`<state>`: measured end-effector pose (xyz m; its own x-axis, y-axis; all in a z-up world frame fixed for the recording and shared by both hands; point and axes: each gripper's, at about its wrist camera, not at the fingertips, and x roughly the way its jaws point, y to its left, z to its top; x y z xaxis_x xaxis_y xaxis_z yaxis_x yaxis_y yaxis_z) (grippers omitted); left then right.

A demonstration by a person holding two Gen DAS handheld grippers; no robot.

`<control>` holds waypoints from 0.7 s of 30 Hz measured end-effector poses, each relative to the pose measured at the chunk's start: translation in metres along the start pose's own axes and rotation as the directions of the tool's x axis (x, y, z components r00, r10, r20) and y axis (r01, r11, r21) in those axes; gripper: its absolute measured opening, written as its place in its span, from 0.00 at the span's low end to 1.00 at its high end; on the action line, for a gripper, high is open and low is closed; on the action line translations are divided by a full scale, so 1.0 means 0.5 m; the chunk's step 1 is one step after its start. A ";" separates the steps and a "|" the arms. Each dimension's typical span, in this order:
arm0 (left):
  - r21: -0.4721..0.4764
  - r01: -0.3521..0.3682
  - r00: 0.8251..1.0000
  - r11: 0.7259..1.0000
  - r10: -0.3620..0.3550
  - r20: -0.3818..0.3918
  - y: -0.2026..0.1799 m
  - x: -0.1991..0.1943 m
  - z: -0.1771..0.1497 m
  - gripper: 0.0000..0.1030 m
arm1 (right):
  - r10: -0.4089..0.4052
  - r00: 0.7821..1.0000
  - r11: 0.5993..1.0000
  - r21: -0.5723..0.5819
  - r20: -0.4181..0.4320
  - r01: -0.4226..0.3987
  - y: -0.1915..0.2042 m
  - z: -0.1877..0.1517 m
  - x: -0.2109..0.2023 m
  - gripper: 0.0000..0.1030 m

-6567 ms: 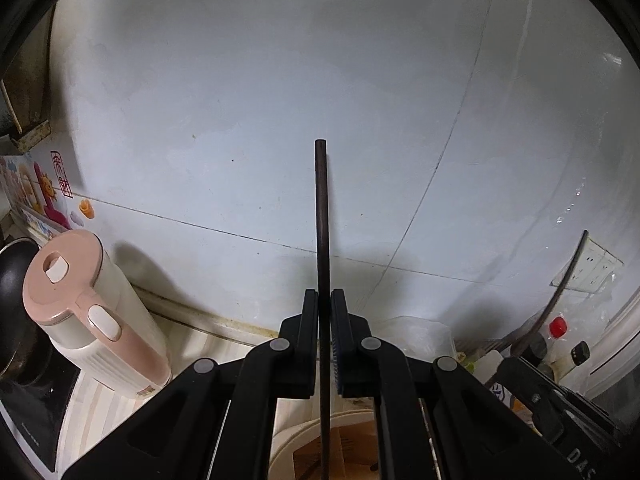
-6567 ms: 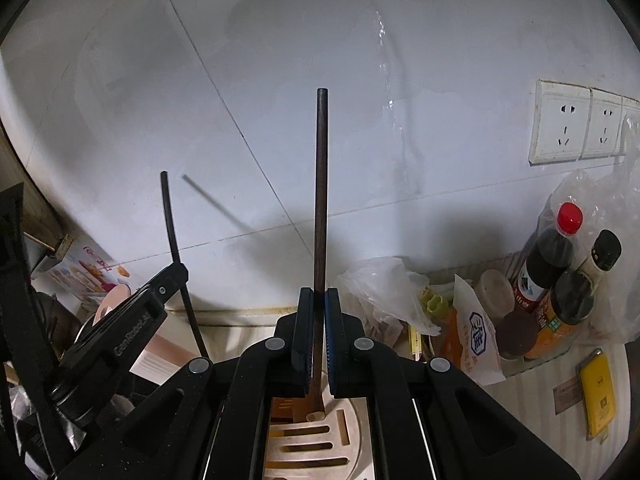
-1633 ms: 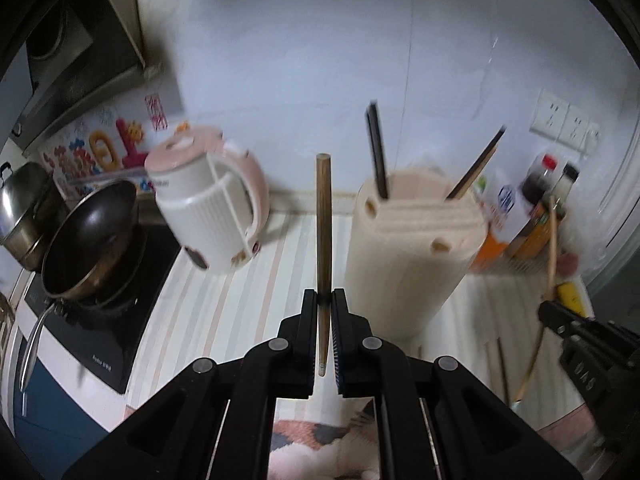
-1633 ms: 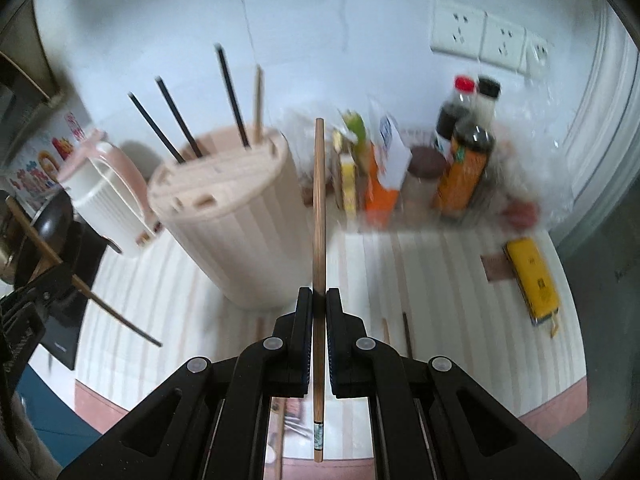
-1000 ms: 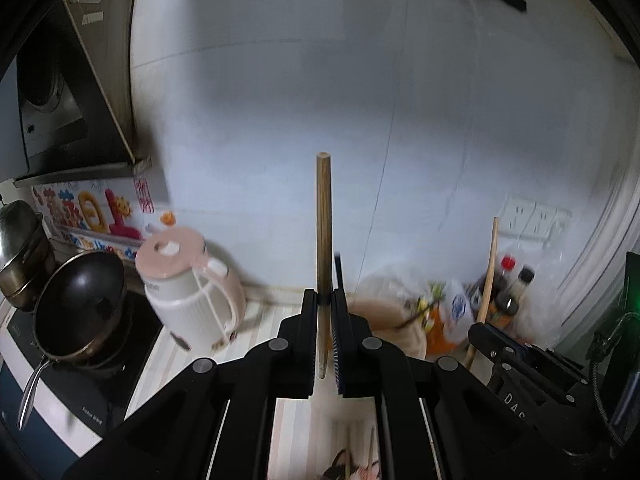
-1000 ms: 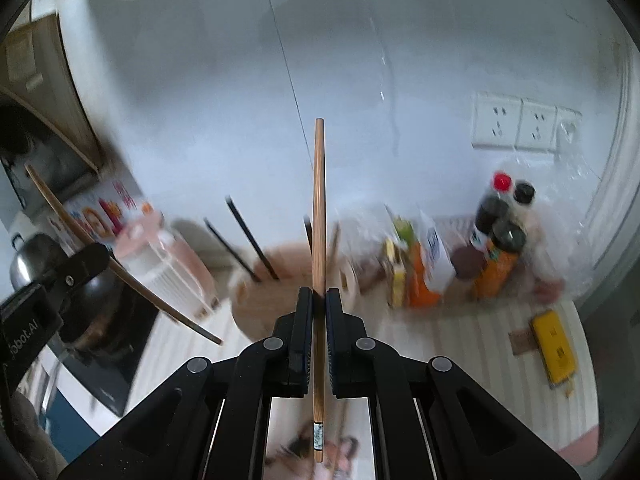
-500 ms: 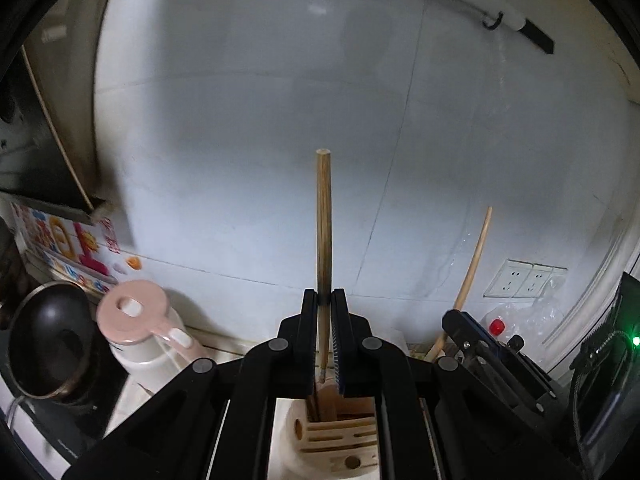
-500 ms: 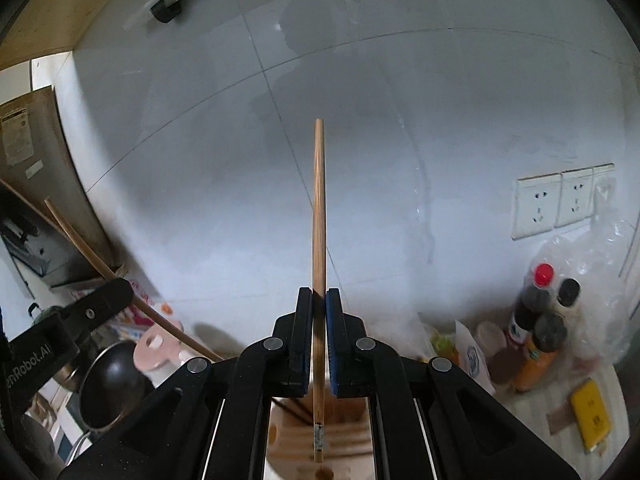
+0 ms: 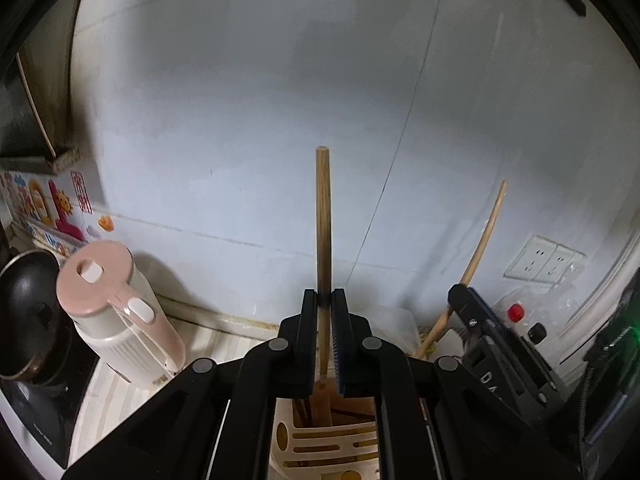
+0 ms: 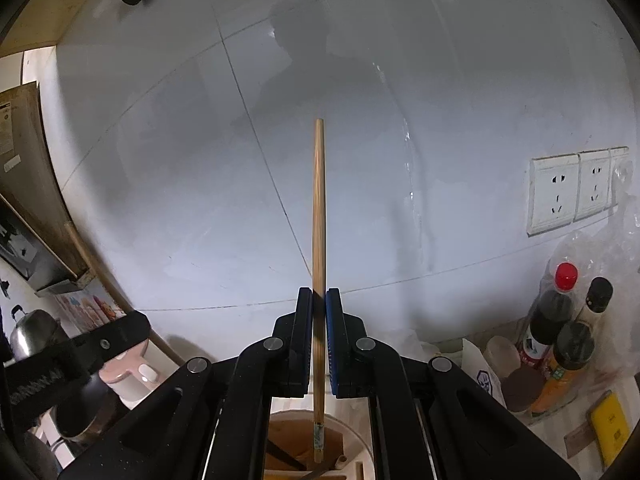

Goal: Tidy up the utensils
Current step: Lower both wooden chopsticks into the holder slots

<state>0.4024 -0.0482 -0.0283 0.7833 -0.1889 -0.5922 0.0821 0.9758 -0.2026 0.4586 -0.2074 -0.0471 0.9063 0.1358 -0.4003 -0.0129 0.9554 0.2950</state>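
While the cream utensil holder (image 9: 320, 446) sits on the striped counter (image 9: 120, 392) with dark sticks in its open compartment, left claw (image 9: 324, 340) clamps a wooden chopstick (image 9: 323, 220) upright over it; right claw (image 10: 319, 344) clamps a bamboo chopstick (image 10: 319, 220) vertical, lower tip over the opening.

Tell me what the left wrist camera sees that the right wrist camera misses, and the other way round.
Only the left wrist view shows the whole pink kettle, the black pan and the slotted top of the utensil holder.

Only the right wrist view shows the yellow box, the orange jar and the steel pot.

Both show a wooden chopstick upright between closed fingers above the holder, the wall sockets and the red-capped bottle.
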 end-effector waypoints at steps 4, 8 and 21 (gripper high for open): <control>-0.007 -0.006 1.000 1.000 0.005 -0.021 0.002 0.019 -0.013 0.04 | 0.001 1.000 1.000 -0.008 -0.008 -0.001 -0.009 -0.016 0.014 0.06; -0.004 -0.006 0.999 1.000 0.006 -0.032 0.007 0.036 -0.019 0.04 | 0.000 1.000 1.000 -0.013 -0.023 0.000 -0.018 -0.028 0.029 0.06; 0.039 -0.024 0.998 0.999 0.026 -0.059 0.007 -0.006 -0.003 0.13 | 0.049 0.990 0.998 -0.019 -0.130 -0.052 -0.027 -0.048 0.043 0.08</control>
<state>0.3994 -0.0446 -0.0284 0.7476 -0.1698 -0.6420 0.0873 0.9835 -0.1584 0.4683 -0.2112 -0.0807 0.8421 0.2152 -0.4946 -0.0677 0.9519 0.2989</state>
